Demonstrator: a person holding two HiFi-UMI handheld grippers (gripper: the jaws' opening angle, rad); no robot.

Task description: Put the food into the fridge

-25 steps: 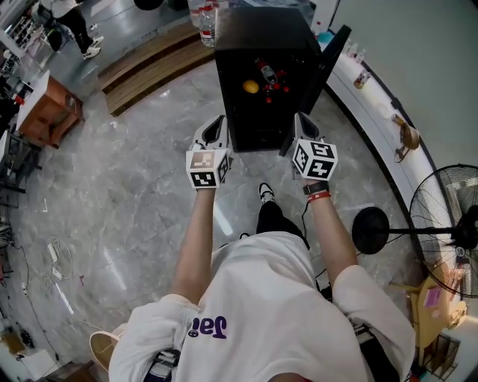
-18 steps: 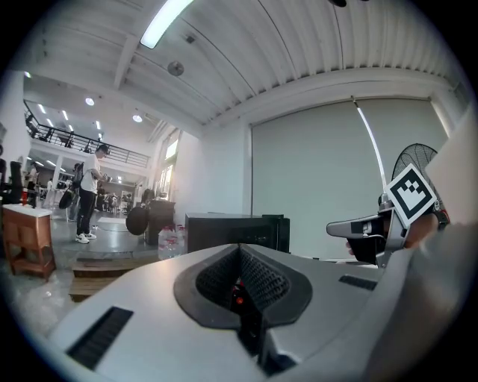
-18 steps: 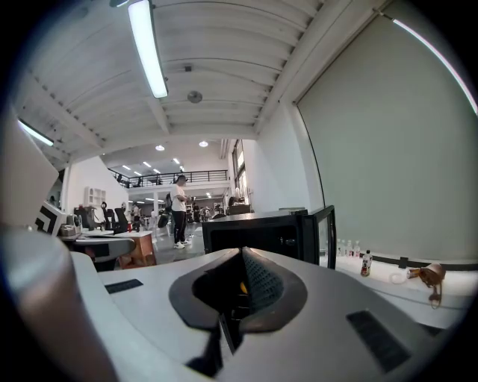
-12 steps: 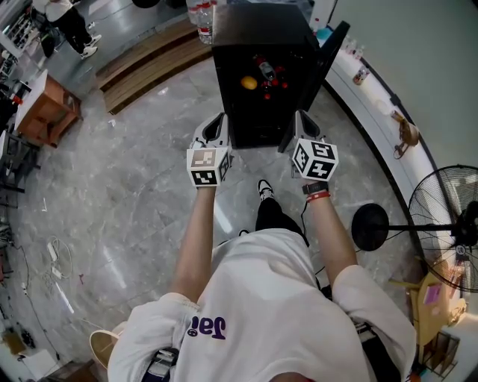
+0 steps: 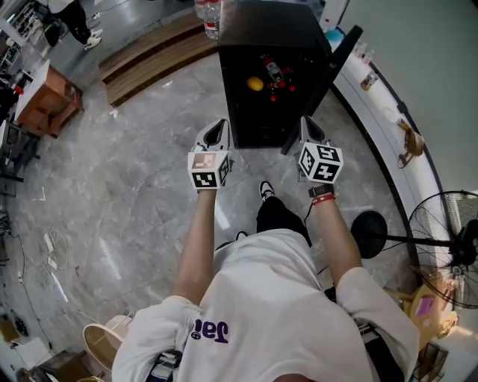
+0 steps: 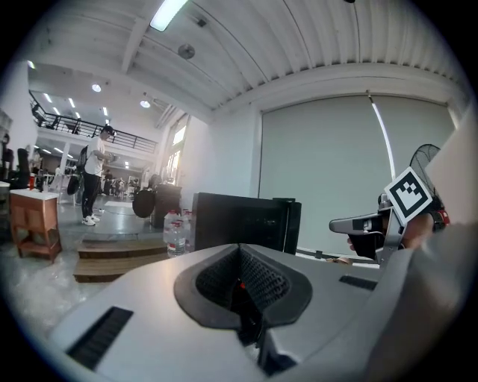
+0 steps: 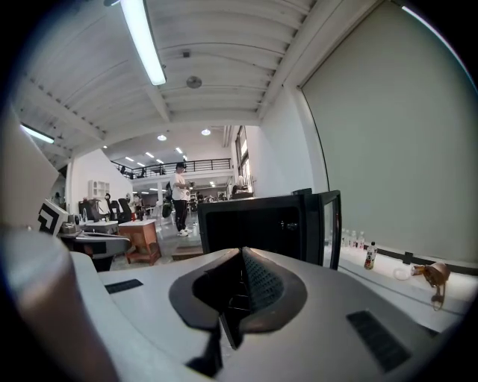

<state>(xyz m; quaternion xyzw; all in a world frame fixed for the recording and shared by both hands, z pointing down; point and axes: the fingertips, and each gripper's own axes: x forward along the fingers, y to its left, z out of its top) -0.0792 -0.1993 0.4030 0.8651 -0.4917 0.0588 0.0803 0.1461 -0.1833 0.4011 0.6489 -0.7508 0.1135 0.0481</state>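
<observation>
Spread beneath both tools, grey marble floor (image 5: 127,194). Straight ahead of the tools, just beyond their tips, black fridge (image 5: 272,30) standing on that floor, interior facing the tools. Door (image 5: 332,71) swung wide open on the right tool's side. Well off to the right of the right tool, standing fan (image 5: 448,254). Ahead and to the left of the left tool, low wooden platform (image 5: 149,63), with water bottles (image 5: 211,15) just left of the fridge. Left tool (image 5: 216,130) pointing toward the fridge's left edge, jaws pressed together, nothing gripped between the pads. Right tool (image 5: 308,125) held alongside, apart from the left one, pointing at the foot of the open door, jaws likewise fully closed and empty. Inside the fridge, ahead of and between the two tools, the food. Orange fruit (image 5: 255,83) on the side nearer the left tool, cluster of small red pieces (image 5: 278,88) just beside it toward the right tool, bottle (image 5: 270,69) farther in from both. None of it touched by either tool.
</observation>
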